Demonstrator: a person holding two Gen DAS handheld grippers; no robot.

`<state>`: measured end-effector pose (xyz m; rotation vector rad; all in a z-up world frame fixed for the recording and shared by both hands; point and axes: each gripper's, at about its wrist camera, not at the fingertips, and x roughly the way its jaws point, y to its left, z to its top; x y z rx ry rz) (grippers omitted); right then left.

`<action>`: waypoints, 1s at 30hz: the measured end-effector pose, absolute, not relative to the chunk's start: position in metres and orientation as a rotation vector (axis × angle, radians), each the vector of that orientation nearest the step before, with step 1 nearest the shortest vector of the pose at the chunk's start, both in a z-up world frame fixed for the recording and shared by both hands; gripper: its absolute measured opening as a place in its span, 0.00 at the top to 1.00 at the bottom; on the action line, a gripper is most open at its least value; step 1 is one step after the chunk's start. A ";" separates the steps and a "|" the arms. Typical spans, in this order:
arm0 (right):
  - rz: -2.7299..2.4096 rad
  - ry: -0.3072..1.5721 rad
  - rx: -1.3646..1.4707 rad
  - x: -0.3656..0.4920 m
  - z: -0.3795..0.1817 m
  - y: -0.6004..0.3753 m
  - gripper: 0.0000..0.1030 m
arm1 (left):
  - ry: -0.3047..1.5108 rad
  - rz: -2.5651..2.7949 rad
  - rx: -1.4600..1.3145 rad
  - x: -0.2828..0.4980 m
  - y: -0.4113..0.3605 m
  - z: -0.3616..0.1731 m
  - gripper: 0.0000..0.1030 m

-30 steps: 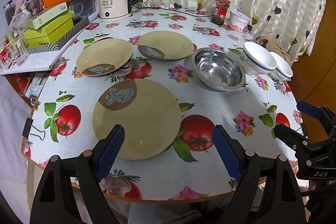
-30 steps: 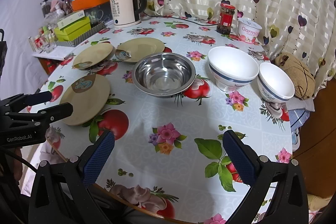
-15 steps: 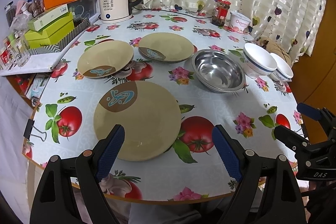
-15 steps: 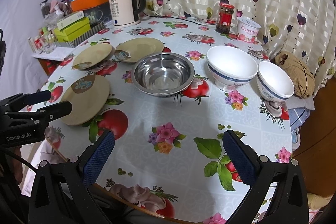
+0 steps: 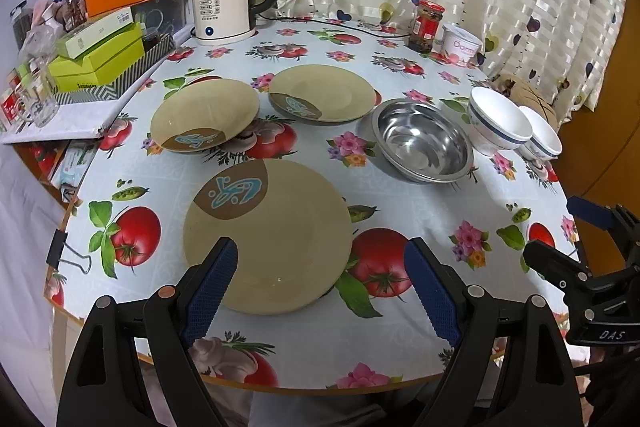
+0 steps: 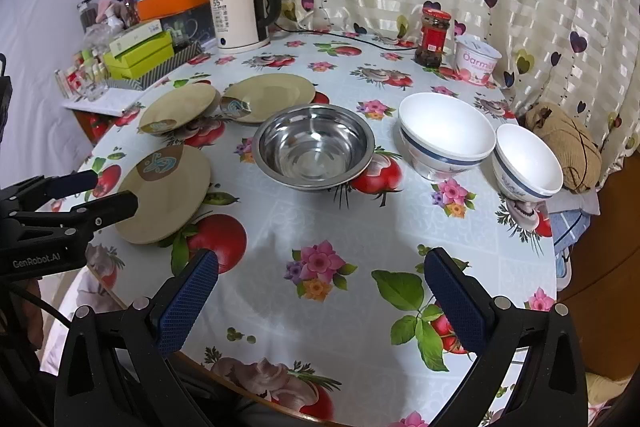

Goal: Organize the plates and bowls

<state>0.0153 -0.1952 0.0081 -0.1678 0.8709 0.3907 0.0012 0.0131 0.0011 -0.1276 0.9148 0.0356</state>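
Hovering above the near edge of the round table with the fruit-and-flower oilcloth (image 5: 420, 195), the left gripper (image 5: 320, 269) has its blue-padded jaws spread wide and holds nothing; one pad overlaps the near rim of the large tan ceramic plate with a brown and blue emblem (image 5: 268, 235) in the picture, though I cannot tell whether it touches. Taking the shiny stainless steel bowl (image 6: 314, 145) as the landmark: that large plate lies flat to its near left, two smaller tan plates with the same emblem (image 5: 204, 121) (image 5: 322, 95) sit side by side to its far left, apart from each other, and a big white ceramic bowl with a blue band (image 6: 446, 133) stands just to its right, with a smaller white banded bowl (image 6: 526, 163) beyond that. A white electric kettle (image 5: 226, 3) stands well behind the steel bowl. The right gripper (image 6: 318, 297) is likewise spread wide and empty, over bare cloth in front of the steel bowl.
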 end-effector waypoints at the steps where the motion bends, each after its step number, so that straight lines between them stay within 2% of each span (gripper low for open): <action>1: 0.392 0.873 -0.170 0.016 0.009 -0.194 0.00 | 0.915 0.036 -0.129 0.001 0.013 0.001 0.17; 30: 0.423 0.889 -0.227 0.044 0.021 -0.161 0.00 | 0.910 0.077 -0.166 0.015 0.043 0.006 0.17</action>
